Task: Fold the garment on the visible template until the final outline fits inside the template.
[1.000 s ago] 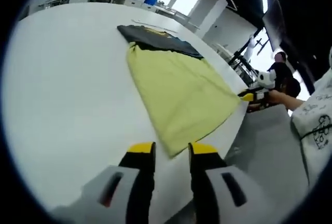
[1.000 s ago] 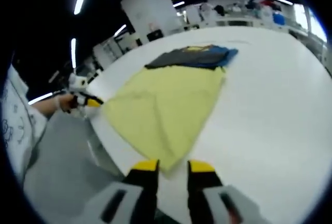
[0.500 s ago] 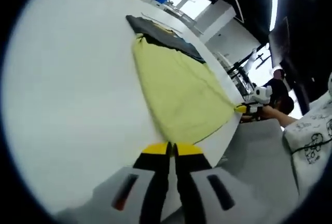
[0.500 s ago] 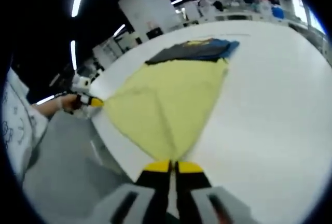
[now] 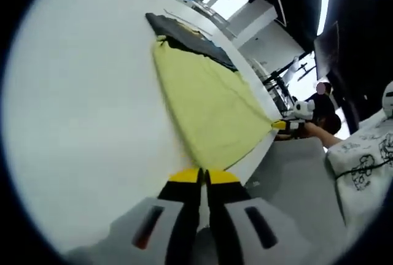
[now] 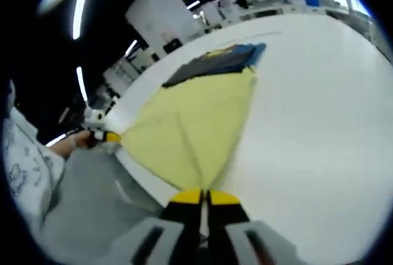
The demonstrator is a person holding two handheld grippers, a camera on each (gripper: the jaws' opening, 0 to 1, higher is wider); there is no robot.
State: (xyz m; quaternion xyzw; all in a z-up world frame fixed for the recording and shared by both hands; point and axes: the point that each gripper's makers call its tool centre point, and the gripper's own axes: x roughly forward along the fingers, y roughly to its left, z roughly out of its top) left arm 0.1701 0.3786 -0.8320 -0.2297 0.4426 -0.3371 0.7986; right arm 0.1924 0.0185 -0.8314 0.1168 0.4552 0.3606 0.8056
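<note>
Garment (image 5: 209, 108) corners in both grippers' jaws

left gripper (image 5: 202, 176): showing yellow tips, black jaws, grey body | right gripper (image 6: 203, 197): same | sleeve (image 5: 362, 154): wearing white, black doodles, at 3 o'clock

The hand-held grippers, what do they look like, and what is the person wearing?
Each hand-held gripper, left and right, has two black jaws with yellow tips rising from a pale grey body with dark slots; the left's body shows a small reddish mark. The person's white top has black doodle-like drawings.
</note>
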